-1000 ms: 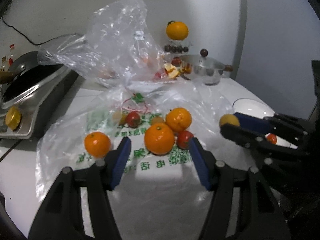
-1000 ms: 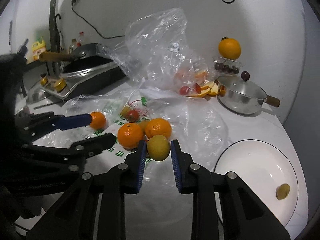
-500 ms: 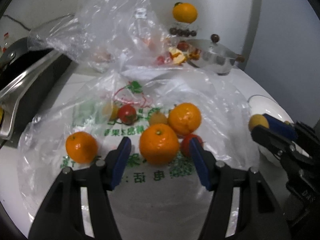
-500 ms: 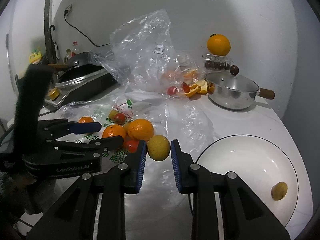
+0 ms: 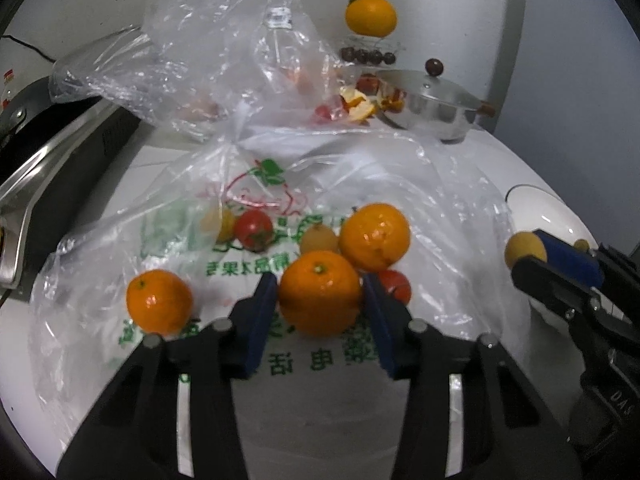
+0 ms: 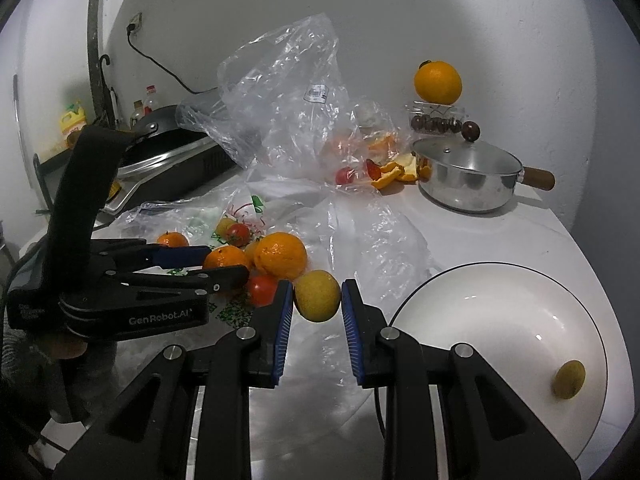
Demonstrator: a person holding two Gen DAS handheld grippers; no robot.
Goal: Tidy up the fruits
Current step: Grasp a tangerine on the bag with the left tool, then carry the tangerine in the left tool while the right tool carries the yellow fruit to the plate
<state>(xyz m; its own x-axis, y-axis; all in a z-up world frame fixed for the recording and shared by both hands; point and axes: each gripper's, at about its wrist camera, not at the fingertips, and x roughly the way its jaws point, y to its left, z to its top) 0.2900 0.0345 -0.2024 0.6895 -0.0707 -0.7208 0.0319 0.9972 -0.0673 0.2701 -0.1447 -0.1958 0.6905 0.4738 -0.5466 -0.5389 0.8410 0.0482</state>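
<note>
My left gripper (image 5: pixel 320 300) is closed around an orange (image 5: pixel 319 292) lying on a flat plastic bag (image 5: pixel 248 272); its pads touch both sides. Beside it lie a bigger orange (image 5: pixel 375 237), a small orange (image 5: pixel 159 301), red tomatoes (image 5: pixel 253 229) and a small yellow fruit (image 5: pixel 318 239). My right gripper (image 6: pixel 317 300) is shut on a yellow fruit (image 6: pixel 317 295), held above the counter just left of a white plate (image 6: pixel 500 320). One small yellow fruit (image 6: pixel 569 379) lies on that plate. The left gripper also shows in the right wrist view (image 6: pixel 208 268).
A crumpled clear bag (image 6: pixel 280 112) with peels and tomatoes stands at the back. A steel pot (image 6: pixel 468 176) with a lid is at the back right, an orange (image 6: pixel 437 82) on a box of dark fruit behind it. A stove with a pan (image 6: pixel 168 148) is at the left.
My left gripper has moved forward and closed its jaws onto the orange. My right gripper has carried the yellow fruit to the right, toward the plate.
</note>
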